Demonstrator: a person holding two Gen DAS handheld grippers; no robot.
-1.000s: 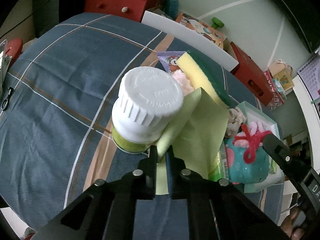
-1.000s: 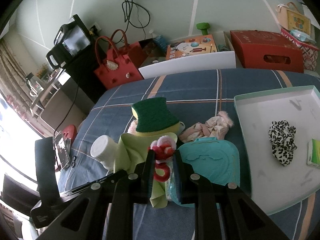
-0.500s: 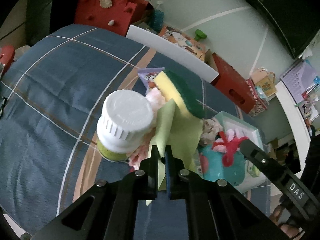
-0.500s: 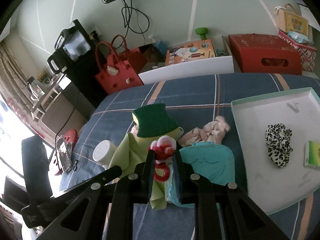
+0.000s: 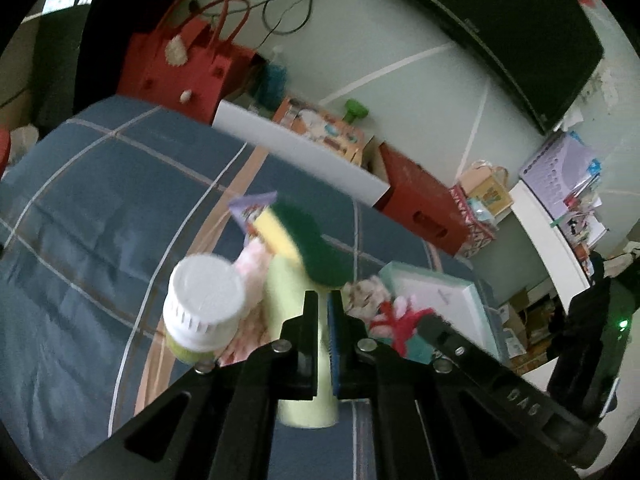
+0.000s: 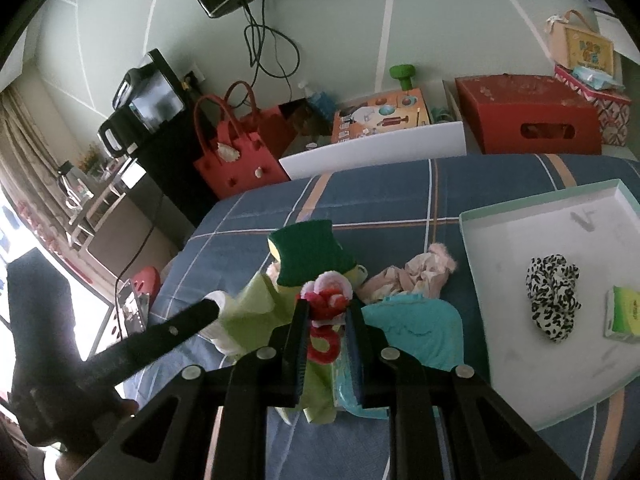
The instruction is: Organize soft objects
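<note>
My left gripper is shut on a light green cloth and holds it up above the checked blue bedspread; the cloth's lower end hangs below the fingers. Just left of it stands a white-capped bottle, and behind it lies a yellow and green sponge. My right gripper is shut on the red and pink tuft of a teal plush toy. The left gripper reaches in from the left in the right wrist view, its tip against the green cloth.
A white tray with a mint rim lies to the right, holding a leopard scrunchie and a green box. A crumpled pink cloth lies between sponge and tray. Red bags and boxes stand beyond the bed's far edge.
My left gripper has risen with the green cloth, lifting it away from the bottle, which now looks smaller and lower. The right gripper and its toy have stayed where they were.
</note>
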